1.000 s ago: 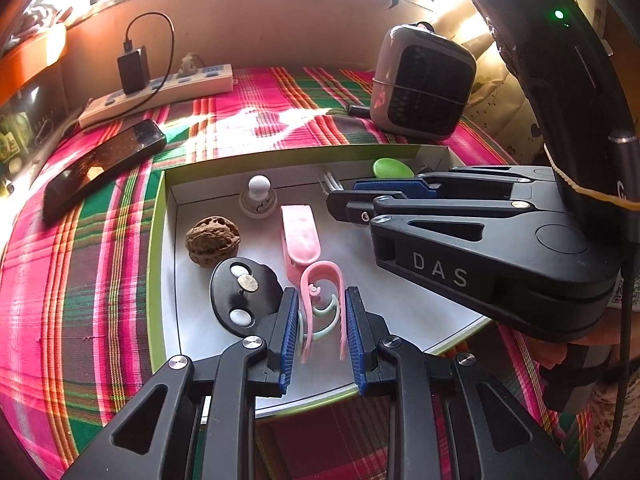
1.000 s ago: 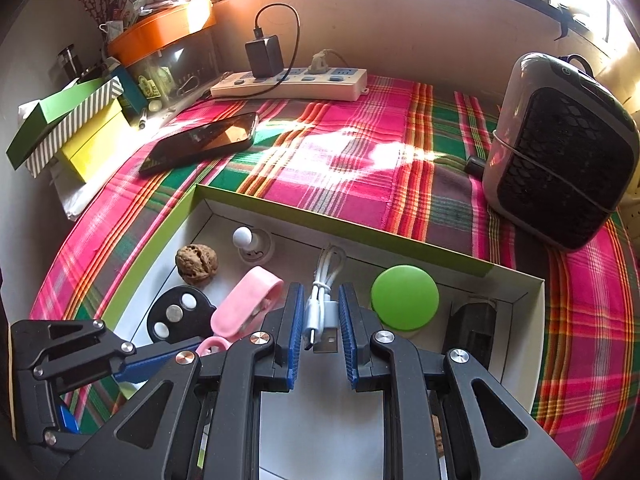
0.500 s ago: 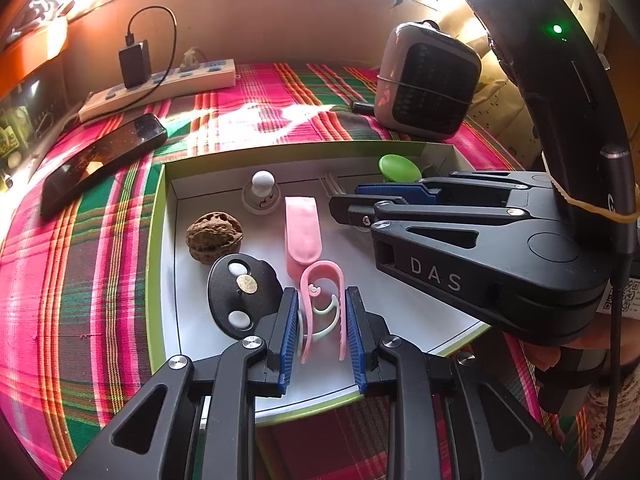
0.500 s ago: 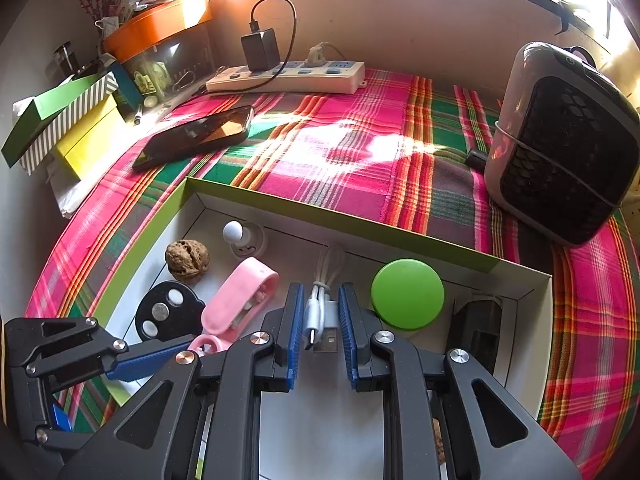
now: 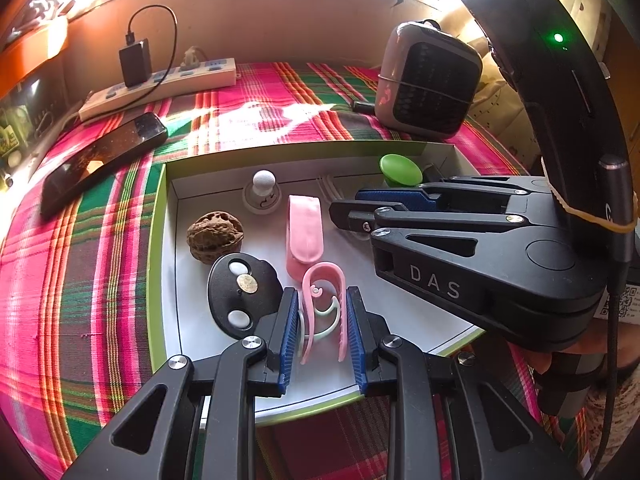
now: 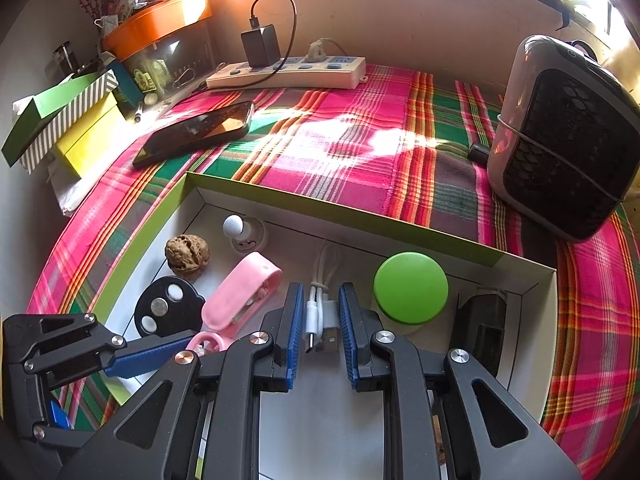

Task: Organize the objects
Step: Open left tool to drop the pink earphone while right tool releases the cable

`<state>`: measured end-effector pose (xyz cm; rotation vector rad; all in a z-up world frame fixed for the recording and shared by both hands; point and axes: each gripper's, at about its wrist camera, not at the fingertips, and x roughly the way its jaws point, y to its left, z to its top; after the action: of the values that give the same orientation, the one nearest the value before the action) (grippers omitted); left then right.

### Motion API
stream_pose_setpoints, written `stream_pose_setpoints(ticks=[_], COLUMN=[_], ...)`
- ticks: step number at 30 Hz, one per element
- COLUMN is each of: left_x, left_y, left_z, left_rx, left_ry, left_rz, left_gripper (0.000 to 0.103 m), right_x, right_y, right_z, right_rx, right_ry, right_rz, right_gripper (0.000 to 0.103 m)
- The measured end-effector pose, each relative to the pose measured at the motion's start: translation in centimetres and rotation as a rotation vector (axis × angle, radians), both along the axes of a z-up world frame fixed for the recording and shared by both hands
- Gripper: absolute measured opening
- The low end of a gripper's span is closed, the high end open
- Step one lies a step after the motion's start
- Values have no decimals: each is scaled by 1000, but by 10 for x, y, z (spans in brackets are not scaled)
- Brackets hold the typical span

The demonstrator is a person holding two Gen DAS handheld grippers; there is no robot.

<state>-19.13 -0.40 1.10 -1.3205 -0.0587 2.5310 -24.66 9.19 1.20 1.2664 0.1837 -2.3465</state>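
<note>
A shallow green-rimmed white box (image 5: 158,240) (image 6: 132,256) lies on the plaid cloth. In it are a walnut (image 5: 215,235) (image 6: 187,255), a black disc with coins (image 5: 240,294) (image 6: 166,312), a pink strap (image 5: 305,230) (image 6: 240,294), a white knob (image 5: 263,190), a green lid (image 6: 410,287) and a black block (image 6: 480,328). My left gripper (image 5: 323,330) is shut on a pink clip (image 5: 323,296) low over the box. My right gripper (image 6: 319,330) is shut on a bundled white USB cable (image 6: 318,312).
A phone (image 6: 196,132) (image 5: 100,160), a power strip with charger (image 6: 288,72) and a small grey heater (image 6: 568,140) (image 5: 432,80) lie on the cloth behind the box. Green, striped and yellow boxes (image 6: 64,124) are stacked at the far left.
Both grippers have drawn back slightly from the box with their loads still held. The objects in the box have not shifted.
</note>
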Motion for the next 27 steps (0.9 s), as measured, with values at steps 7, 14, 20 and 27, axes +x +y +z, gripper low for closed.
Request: stream_pose_setpoints(ticks=[7,14,20,27], left_x=[1,6,14,26], left_y=[0,1,0,-4], left_z=[0,3,7,16], left_rx=[-18,-21,-27,-30], left_ry=[7,15,24,46], left_rz=[9,14,22,36], left_gripper=[27,30,31,32], right_x=[3,10,21,39], right_y=[0,2,6,12], right_z=[2,8,16,27], right_rx=[-2,-6,-14,-20], right_ry=[5,22,44,75], right_rz=[-5,-17,-31,-55], right_gripper=[21,27,34,40])
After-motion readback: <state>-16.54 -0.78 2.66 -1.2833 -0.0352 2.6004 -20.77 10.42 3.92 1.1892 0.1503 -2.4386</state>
